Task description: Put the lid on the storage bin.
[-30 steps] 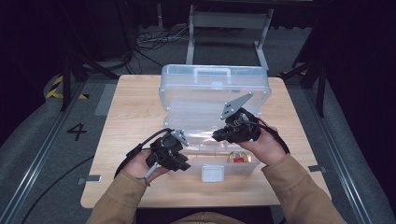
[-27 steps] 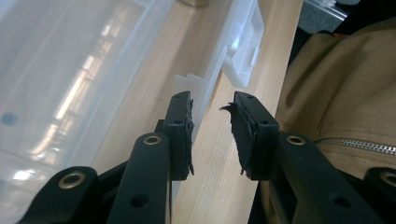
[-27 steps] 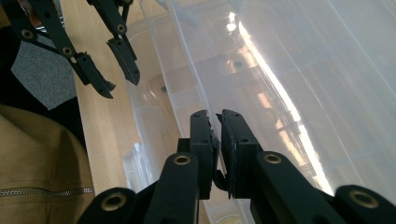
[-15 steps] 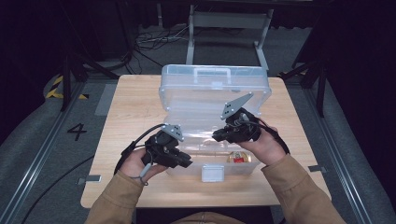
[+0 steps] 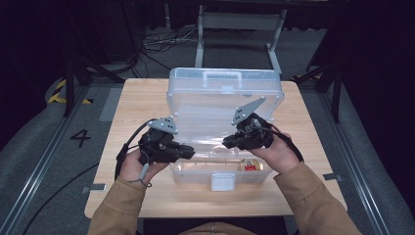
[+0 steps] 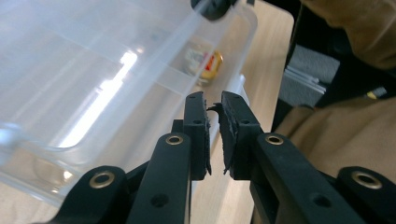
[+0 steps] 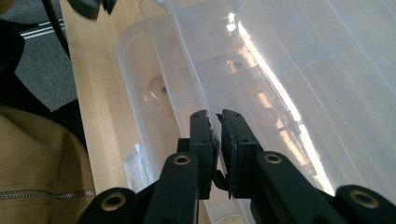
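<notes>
Light wooden counter [image 5: 147, 103] in the middle of a dim room, brightly lit from above against black surroundings. Grey carpeted floor [image 5: 34, 161] on both sides, marked with a black "4" [image 5: 80, 138] at left. Metal rails [image 5: 44, 171] running along the floor. Yellow-and-black hazard tape [image 5: 61, 90] farther back. Tangled black cables [image 5: 161, 41] and a grey metal frame [image 5: 240, 22] beyond the far edge.
</notes>
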A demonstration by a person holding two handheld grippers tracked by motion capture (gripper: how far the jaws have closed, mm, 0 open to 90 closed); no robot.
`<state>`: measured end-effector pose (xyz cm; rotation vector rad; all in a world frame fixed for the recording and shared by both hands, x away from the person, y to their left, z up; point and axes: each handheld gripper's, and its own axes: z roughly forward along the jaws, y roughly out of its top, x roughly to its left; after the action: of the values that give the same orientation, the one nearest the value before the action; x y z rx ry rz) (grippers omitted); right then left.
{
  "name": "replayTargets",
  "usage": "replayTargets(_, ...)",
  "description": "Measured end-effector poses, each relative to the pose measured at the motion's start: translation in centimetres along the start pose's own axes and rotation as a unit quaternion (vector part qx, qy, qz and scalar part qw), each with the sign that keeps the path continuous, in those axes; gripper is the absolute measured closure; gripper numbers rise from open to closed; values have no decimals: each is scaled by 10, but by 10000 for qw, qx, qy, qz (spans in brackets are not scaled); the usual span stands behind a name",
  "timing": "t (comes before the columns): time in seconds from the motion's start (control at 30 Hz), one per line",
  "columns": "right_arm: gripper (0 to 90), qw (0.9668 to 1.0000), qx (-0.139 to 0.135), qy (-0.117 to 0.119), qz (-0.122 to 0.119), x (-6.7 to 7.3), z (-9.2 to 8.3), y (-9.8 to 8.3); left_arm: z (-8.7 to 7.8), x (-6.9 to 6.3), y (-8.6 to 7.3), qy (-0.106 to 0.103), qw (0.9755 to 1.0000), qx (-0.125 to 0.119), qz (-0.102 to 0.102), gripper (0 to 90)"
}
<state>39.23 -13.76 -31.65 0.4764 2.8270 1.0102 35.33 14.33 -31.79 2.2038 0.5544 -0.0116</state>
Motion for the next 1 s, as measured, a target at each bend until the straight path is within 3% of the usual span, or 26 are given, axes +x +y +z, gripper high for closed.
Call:
replayTargets(0.07, 835, 10000, 0, -1, 6, 0, 0, 0, -5, 1, 1, -34, 9999, -119, 20, 816)
replayTargets(0.4, 834, 10000, -16, -11, 24, 0, 0, -1, -20, 6, 0, 259, 9977, -607, -137, 847)
replayTargets(0.6, 833, 10000, -19, -10, 16, 0, 0, -1, -26, 9, 1, 556, 9941, -878, -315, 872)
replayTargets(0.67, 833, 10000, -23, -9, 18, 0, 0, -1, -26, 10, 1, 568, 9937, -902, -353, 889)
replayTargets(0.8, 833, 10000, -35, -3, 8, 0, 0, -1, -27, 15, 1, 710, 9903, -1056, -550, 894)
replayTargets(1.0, 833, 10000, -59, -18, 25, 1, 0, -2, -27, 20, 3, 990, 9867, -1061, -734, 895)
